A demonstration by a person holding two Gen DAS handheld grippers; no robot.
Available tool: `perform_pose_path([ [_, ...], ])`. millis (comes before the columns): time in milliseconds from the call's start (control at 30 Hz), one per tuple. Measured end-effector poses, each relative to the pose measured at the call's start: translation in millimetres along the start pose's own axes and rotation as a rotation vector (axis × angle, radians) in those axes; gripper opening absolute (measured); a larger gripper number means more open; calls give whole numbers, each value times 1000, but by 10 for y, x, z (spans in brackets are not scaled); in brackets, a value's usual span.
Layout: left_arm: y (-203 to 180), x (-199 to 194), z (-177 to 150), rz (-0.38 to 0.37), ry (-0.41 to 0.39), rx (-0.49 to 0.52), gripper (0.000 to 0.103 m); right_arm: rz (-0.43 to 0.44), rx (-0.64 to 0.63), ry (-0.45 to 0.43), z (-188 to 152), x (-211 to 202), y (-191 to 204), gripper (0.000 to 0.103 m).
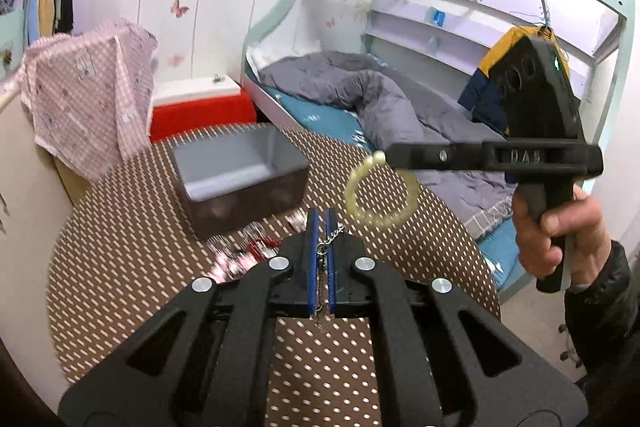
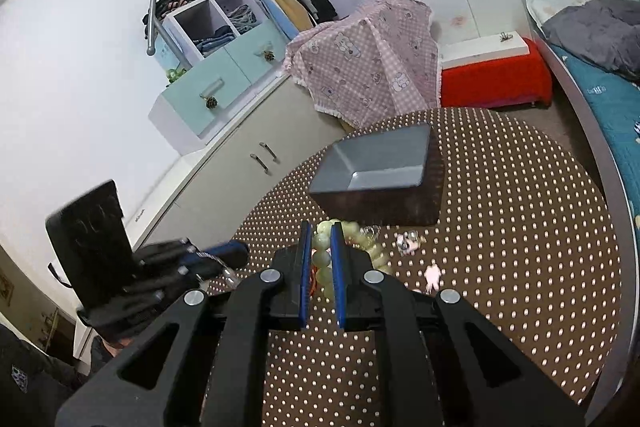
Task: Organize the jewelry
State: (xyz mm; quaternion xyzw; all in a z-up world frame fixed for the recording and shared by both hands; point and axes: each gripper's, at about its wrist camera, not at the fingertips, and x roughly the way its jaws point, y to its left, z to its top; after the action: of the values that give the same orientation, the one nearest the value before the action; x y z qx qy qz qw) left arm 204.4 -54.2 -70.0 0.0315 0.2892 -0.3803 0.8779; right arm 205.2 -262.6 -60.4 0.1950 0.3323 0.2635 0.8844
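A grey open box [image 1: 240, 171] stands on the brown dotted round table [image 1: 140, 267]; it also shows in the right wrist view [image 2: 380, 171]. My left gripper [image 1: 322, 219] is shut on a silver chain [image 1: 330, 237], held above the table near the box. My right gripper [image 2: 322, 231] is shut on a pale green bead bracelet [image 2: 322, 259]. In the left wrist view the right gripper [image 1: 390, 151] holds that bracelet [image 1: 380, 193] hanging as a loop right of the box. Small pink and silver jewelry pieces [image 1: 248, 251] lie in front of the box, and also show in the right wrist view [image 2: 410, 241].
A bunk bed [image 1: 360, 99] with a grey quilt stands to the right of the table. A red stool [image 2: 492, 79] and a pink checked cloth [image 2: 368, 59] over a cabinet stand behind it. A shelf unit with clothes [image 2: 224, 11] is at the far left.
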Motion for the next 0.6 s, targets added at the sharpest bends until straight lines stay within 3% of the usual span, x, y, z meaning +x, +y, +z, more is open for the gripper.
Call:
perform_pose_path([
  [200, 220, 41, 514, 114, -13, 0, 4, 14, -67, -67, 435, 12, 171, 8],
  [367, 353, 244, 795, 173, 15, -18, 4, -12, -94, -73, 777, 212, 163, 8],
  [467, 485, 470, 903, 202, 68, -51, 4, -38, -80, -42, 882, 420, 69, 8],
  [600, 651, 921, 974, 256, 223, -59, 7, -80, -64, 11, 947, 704, -51, 8],
])
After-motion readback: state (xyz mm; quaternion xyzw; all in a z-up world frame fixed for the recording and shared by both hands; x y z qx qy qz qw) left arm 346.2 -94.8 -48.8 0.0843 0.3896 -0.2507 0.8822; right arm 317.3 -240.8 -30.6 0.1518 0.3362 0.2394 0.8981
